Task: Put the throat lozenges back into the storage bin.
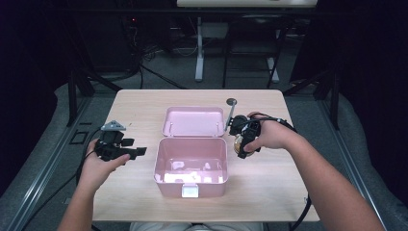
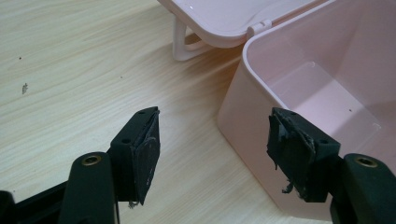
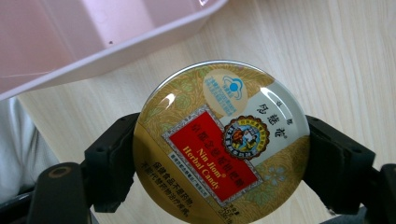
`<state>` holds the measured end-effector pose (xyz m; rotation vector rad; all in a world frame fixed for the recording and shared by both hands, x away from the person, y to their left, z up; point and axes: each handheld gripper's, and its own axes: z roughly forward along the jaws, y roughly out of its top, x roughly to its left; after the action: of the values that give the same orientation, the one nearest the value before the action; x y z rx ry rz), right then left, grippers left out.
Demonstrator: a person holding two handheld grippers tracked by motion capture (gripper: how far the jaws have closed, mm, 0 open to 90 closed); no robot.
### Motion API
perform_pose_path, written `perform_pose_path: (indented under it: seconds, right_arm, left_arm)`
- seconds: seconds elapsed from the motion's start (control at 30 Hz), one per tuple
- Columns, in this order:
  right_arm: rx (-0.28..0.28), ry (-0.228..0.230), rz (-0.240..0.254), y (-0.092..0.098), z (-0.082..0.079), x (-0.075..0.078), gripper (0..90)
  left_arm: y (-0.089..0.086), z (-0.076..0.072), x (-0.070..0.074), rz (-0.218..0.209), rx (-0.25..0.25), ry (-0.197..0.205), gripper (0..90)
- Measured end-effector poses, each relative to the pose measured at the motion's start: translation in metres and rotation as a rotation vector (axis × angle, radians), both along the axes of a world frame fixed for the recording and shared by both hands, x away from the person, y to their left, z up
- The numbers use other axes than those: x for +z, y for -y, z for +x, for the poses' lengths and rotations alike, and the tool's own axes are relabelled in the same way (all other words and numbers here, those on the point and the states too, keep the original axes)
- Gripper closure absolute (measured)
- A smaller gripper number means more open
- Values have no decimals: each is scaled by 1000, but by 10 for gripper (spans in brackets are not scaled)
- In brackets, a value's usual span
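Right tongs (image 3: pixel 219 154) clamped on a round gold candy tin (image 3: pixel 221 140), one jaw on either side of its rim, printed lid facing the camera with a red label reading "Nin Jiom Herbal Candy". In the high view, tin (image 1: pixel 238 144) held right of centre, just beside the right wall of the pink box (image 1: pixel 191 185), above the worktop (image 1: pixel 269 192) and gripped by the right tongs (image 1: pixel 242 143) in the person's right hand (image 1: pixel 269 137). Box open at centre of frame, lid (image 1: pixel 193 121) thrown back flat toward the upper part of the picture, white latch (image 1: pixel 189 191) on the near wall, inside bare apart from bright reflections. Thin upright stand with a round top (image 1: pixel 231 102) behind the right hand, near the lid's right corner. Left tongs (image 1: pixel 137 152) at middle left of the high view, held in the left hand (image 1: pixel 98 166), well apart from the box's left wall. In the left gripper view, left tongs (image 2: pixel 212 140) spread wide and holding nothing, pads (image 2: pixel 148 158) worn and frayed, box corner (image 2: pixel 243 112) between the jaws and farther off, hinge and lid edge (image 2: pixel 233 28) at upper centre. In the right gripper view, pink box wall (image 3: pixel 116 51) across the upper left, light wood grain at upper right.
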<state>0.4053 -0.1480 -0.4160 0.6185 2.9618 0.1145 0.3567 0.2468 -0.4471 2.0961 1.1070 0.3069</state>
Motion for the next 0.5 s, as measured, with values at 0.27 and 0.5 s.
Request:
perform_pose_path:
  seconds: [0.27,0.5]
  right_arm:
    - [81,-21,10,-11,-7,2,197]
    - [135,-17,19,-24,-11,6,197]
  left_arm:
    - [1,0,-1,-1,-8,-2,344]
    - [1,0,-1,-2,-11,-1,343]
